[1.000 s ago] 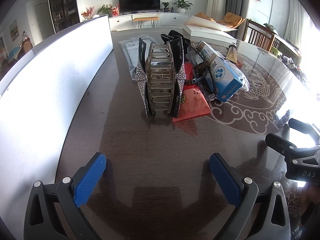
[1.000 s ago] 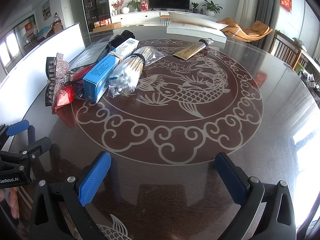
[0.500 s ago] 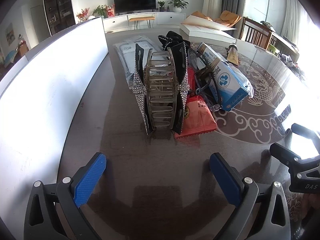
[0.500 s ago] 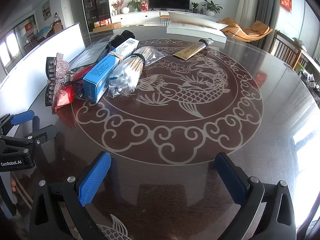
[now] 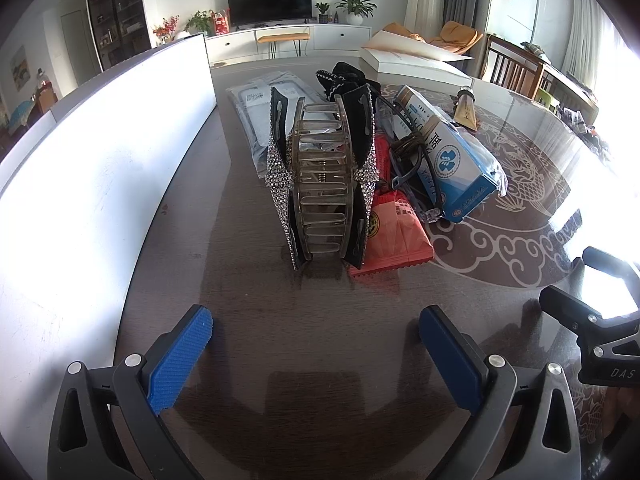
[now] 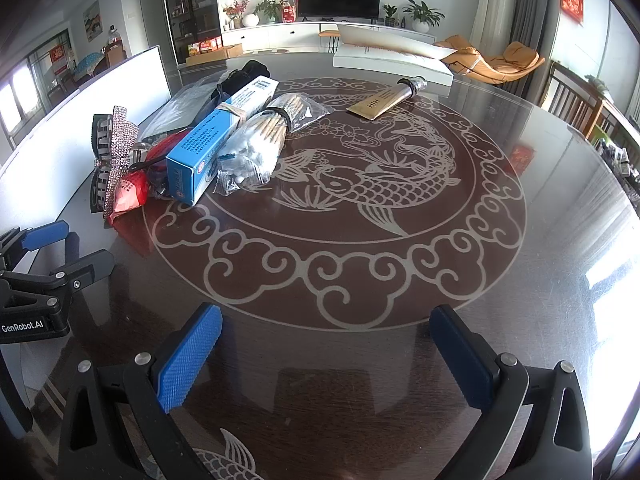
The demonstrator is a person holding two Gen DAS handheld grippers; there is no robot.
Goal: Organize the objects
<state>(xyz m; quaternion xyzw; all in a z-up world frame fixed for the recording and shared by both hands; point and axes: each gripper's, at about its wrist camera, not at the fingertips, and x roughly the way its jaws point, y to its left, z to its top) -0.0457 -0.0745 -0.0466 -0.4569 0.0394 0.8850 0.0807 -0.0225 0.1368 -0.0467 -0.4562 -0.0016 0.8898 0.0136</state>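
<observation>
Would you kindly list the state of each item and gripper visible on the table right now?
Left gripper: open, empty, aimed at the clip.
Right gripper: open, empty.
Rhinestone hair clip: standing on edge, ungrasped.
Red packet: flat, beside the clip.
Blue box: lying on its side.
Swab bag: lying, leaning against the box.
Gold tube: capped, lying apart.

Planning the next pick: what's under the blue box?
The blue box lies on a dark coiled cord and the red packet. Anything deeper is covered.
</observation>
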